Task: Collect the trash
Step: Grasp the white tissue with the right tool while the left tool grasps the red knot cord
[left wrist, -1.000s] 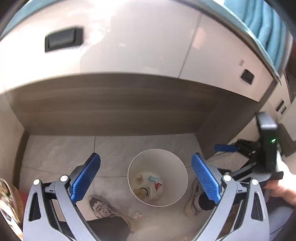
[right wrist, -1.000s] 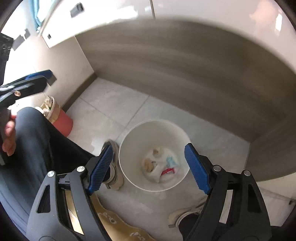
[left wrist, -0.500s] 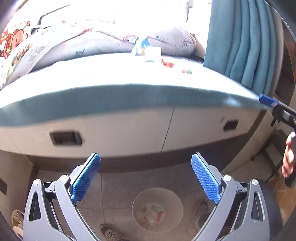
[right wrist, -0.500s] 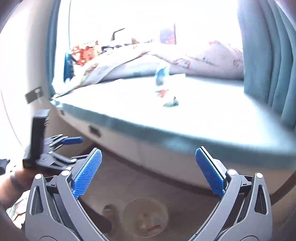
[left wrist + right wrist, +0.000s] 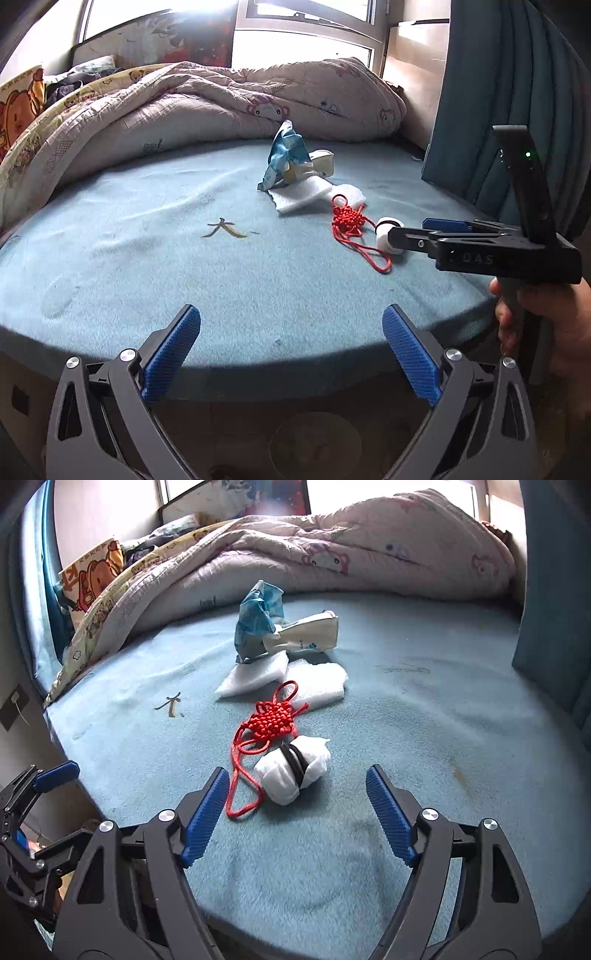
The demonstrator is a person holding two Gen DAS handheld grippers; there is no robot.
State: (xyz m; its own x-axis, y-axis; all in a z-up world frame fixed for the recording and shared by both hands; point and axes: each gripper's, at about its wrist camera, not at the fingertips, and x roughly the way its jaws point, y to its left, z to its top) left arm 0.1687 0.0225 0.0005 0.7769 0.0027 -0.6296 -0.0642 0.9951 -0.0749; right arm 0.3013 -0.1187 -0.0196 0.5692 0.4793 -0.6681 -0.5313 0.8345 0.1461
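Trash lies on the blue bed sheet: a crumpled blue wrapper, a white pouch, white foam pieces, a red knotted cord, and a white wad with a black band. A small banana-peel scrap lies apart. My right gripper is open, just short of the white wad; it also shows in the left wrist view. My left gripper is open and empty at the bed's front edge.
A rumpled pink quilt covers the far half of the bed. Teal curtains hang at the right. A white bin stands on the floor below the bed edge, dimly seen.
Both grippers have risen from looking down at the bin on the floor to bed height. The right gripper now faces the white wad; both stay open.
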